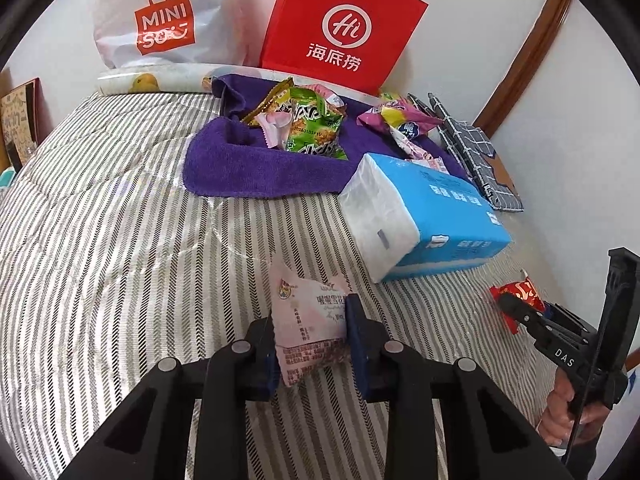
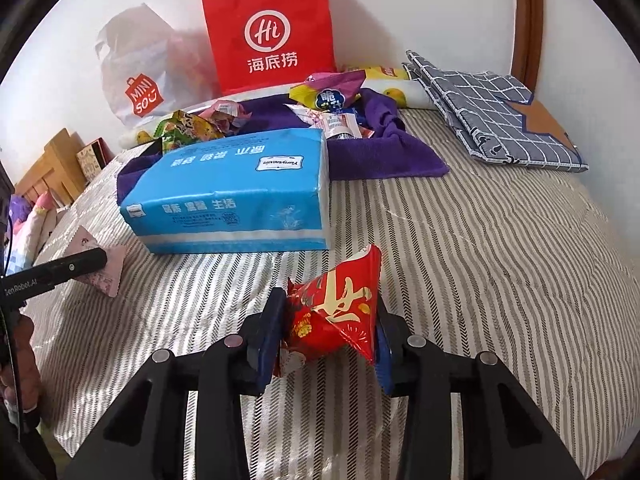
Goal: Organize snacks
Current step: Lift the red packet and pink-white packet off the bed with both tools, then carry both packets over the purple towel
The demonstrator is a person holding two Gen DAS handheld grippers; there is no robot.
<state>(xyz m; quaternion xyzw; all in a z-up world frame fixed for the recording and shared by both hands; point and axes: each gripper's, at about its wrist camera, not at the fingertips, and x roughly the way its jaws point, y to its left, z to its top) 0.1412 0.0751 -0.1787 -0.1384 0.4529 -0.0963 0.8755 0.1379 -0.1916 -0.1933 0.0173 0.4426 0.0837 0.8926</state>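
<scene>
My left gripper [image 1: 312, 340] is shut on a pink snack packet [image 1: 308, 320], held over the striped bedspread [image 1: 120, 220]. My right gripper [image 2: 328, 332] is shut on a red snack packet [image 2: 336, 316]; it also shows in the left wrist view [image 1: 518, 300] at the right. The pink packet also shows in the right wrist view [image 2: 100, 268] at the far left. A purple towel [image 1: 260, 164] at the back holds green snack packets [image 1: 312, 124] and purple and yellow ones [image 1: 396, 120].
A blue tissue pack [image 1: 432, 216] lies between the grippers and the towel. A red paper bag [image 1: 340, 28] and a white Miniso bag [image 1: 160, 20] stand against the wall. A folded checked cloth [image 2: 492, 112] lies at the back right.
</scene>
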